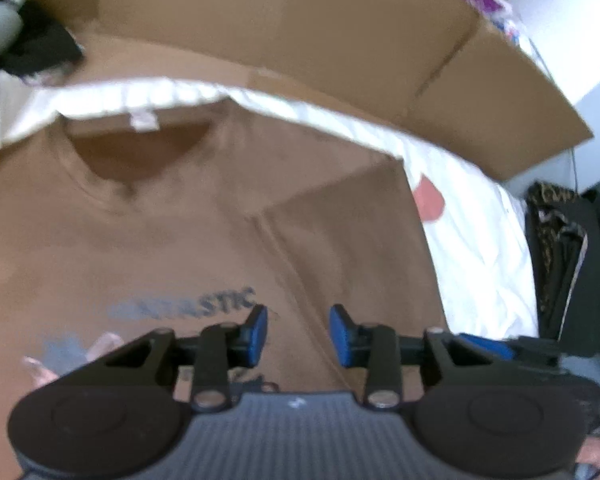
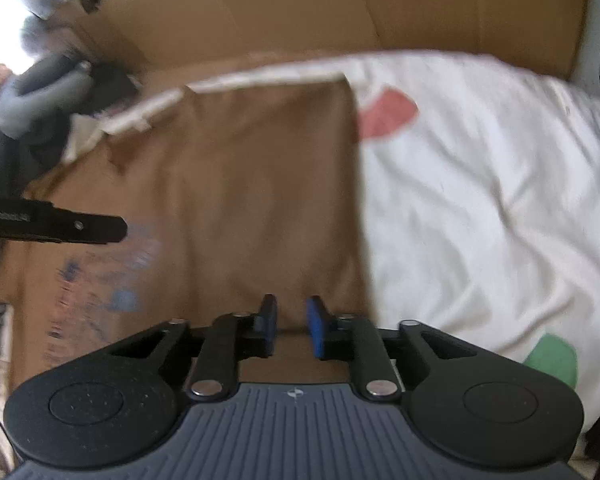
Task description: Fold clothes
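A brown T-shirt [image 1: 148,232] with dark printed lettering lies flat on a white bed sheet [image 1: 472,224], neck opening toward the far side. Its right side is folded inward, leaving a straight edge. My left gripper [image 1: 298,334] hovers open above the shirt's chest print, holding nothing. In the right wrist view the shirt [image 2: 240,184] fills the middle, and my right gripper [image 2: 291,328] is open over the folded part near its right edge, empty. The left gripper's finger [image 2: 84,228] pokes in from the left.
A large cardboard box [image 1: 340,40] stands behind the bed, also in the right wrist view [image 2: 340,12]. Dark clothes [image 1: 564,264] are piled at the bed's right. The sheet [image 2: 480,200] carries red and green patches. Dark items and a grey object [image 2: 40,88] sit at far left.
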{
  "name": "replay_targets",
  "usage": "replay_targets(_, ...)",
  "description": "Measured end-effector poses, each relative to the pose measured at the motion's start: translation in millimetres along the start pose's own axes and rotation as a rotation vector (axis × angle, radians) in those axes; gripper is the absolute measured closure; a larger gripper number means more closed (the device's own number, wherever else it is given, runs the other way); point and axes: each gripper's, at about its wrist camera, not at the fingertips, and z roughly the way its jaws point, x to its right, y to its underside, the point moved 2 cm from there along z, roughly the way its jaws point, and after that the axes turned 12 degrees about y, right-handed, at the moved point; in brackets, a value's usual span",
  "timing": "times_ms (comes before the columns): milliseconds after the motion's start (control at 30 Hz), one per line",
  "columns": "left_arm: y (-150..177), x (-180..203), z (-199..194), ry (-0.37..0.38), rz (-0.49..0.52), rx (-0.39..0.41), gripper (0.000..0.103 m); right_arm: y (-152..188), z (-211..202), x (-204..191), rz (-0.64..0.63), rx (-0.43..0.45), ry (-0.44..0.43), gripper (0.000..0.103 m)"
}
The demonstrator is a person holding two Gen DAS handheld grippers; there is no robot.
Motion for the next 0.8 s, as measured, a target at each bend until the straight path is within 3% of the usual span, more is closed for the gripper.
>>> replay_targets(300, -37.7, 13.0, -105.6, -0.051, -0.012, 0.091, 0.052, -52.8, -91.2, -29.8, 0.02, 0.018, -0.026, 0.065)
replay_targets(433, -47.7, 19.2, -160.2, -0.062, -0.022, 0.142, 0.041, -72.2, -141.3, -44.5, -0.003, 0.038, -0.004, 0.04)
replay_targets(533, -52.6, 22.7, -203.4, -0.067, -0.031, 0.168, 0.026, -85.1, -180.8, -52.7, 0.002, 0.046, 0.01, 0.027)
replay_targets(700, -48.3, 27.7, -270.2, -0.078, -0.049, 0.209, 0.013, -97.0, -243.2, -67.7, 0.027, 0.058, 0.025, 0.011)
replay_targets(800, -38.3, 31.8, -311.5, -0.075, -0.063, 0.243, 0.008, -96.0, -280.1, -79.6, 0.038, 0.075, 0.038, 0.008)
